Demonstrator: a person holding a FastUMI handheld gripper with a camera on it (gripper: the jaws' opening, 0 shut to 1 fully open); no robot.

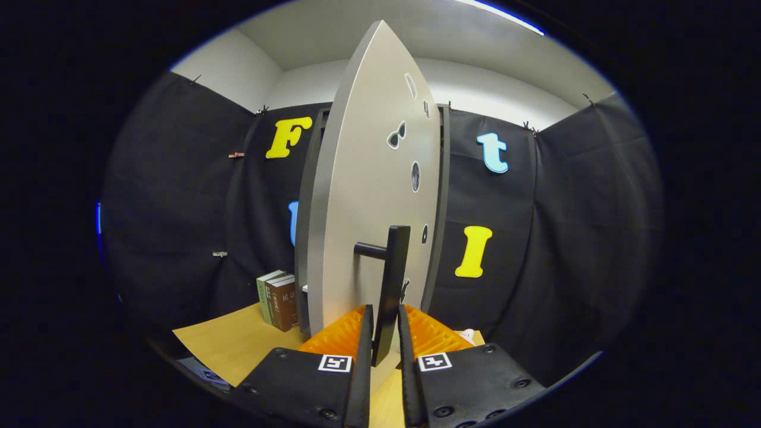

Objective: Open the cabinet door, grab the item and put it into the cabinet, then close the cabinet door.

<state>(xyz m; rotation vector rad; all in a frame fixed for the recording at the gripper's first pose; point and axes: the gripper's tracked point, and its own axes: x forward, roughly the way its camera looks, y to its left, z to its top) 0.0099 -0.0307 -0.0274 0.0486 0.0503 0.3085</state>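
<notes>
1. Gripper view: claw closed around the black door handle, one orange finger on either side, seemingly pressing it.
2. Handle's long axis upright, running straight up between the fingers, mounted on the grey cabinet door.
3. Door swung partly open, edge-on to the handle.
4. Left of the handle, low: books standing on the bench, beside the cabinet; likely the item.

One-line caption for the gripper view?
Tongs straddle the black handle of the grey cabinet door, swung partly open; books behind.
</notes>
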